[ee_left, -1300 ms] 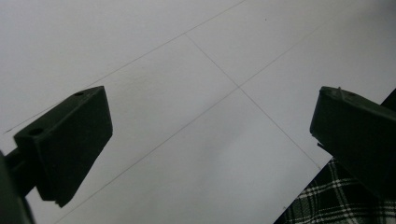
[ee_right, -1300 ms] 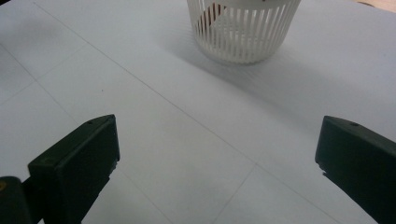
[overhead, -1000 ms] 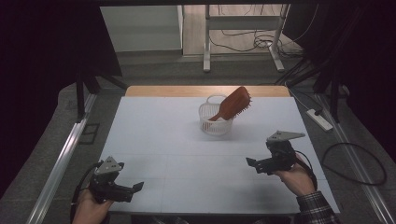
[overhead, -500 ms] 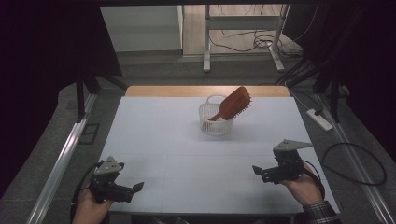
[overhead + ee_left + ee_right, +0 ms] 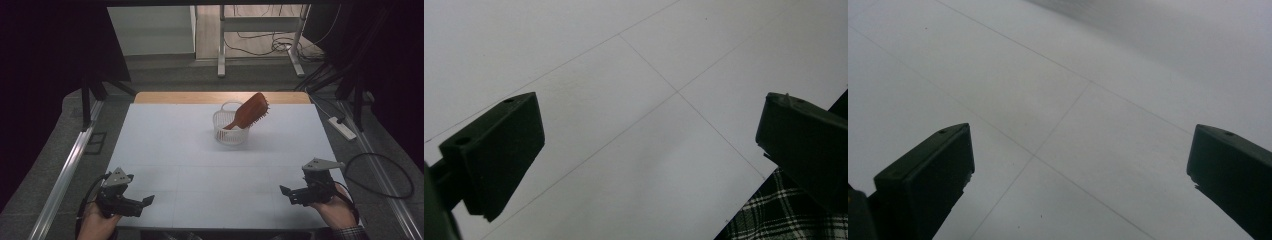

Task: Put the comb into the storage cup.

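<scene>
The high view is taken up by a white table, on which a white basket is seen past the centre, toward twelve o'clock. A reddish-brown hairbrush is propped in the basket, its handle down inside and its bristled head leaning out over the rim toward one o'clock. The left gripper is held low over the near edge at about seven o'clock, and the right gripper at about five o'clock; both are well apart from the basket and nothing is held by either.

In the left gripper view, the two black jaws are shown spread wide over bare table crossed by thin seam lines. A checked sleeve is seen at five o'clock.

In the right gripper view, the jaws are likewise set wide apart, with plain table between them.
</scene>
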### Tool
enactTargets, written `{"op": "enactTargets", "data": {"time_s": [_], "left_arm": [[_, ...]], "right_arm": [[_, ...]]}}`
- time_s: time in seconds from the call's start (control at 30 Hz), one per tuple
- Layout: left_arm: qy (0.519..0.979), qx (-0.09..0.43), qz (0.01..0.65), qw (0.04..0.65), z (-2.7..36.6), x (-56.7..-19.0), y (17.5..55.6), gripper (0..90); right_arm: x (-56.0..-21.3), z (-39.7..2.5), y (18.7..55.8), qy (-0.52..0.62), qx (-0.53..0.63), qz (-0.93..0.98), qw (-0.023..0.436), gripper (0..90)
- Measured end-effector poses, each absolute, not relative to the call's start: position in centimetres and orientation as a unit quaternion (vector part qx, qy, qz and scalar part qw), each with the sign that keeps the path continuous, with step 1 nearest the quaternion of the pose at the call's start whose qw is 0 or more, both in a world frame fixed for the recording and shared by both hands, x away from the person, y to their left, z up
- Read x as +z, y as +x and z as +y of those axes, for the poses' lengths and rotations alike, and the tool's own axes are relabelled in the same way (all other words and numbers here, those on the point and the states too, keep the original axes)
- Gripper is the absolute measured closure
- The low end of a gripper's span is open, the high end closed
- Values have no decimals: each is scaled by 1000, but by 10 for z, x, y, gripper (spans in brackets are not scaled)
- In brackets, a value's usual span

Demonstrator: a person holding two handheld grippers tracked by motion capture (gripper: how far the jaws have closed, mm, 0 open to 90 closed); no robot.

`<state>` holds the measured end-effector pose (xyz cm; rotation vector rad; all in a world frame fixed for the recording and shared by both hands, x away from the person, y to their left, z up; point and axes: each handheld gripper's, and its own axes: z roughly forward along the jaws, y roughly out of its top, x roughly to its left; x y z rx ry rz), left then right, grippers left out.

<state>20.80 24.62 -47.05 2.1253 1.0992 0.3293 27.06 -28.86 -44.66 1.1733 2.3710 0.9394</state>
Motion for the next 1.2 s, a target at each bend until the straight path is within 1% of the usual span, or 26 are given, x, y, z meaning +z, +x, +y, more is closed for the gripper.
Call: {"op": "enactTargets", "data": {"time_s": [0.53,0.93,1.2], "left_arm": [[823,128,425,355,246,-470,208,0],[823,128,426,354,246,-471,208,1],[822,127,426,355,246,-470,208,2]], "right_arm": [[-446,-300,252,434,321,824,171,0],[-444,-306,244,453,298,821,180,0],[-445,-308,245,457,290,822,176,0]]}}
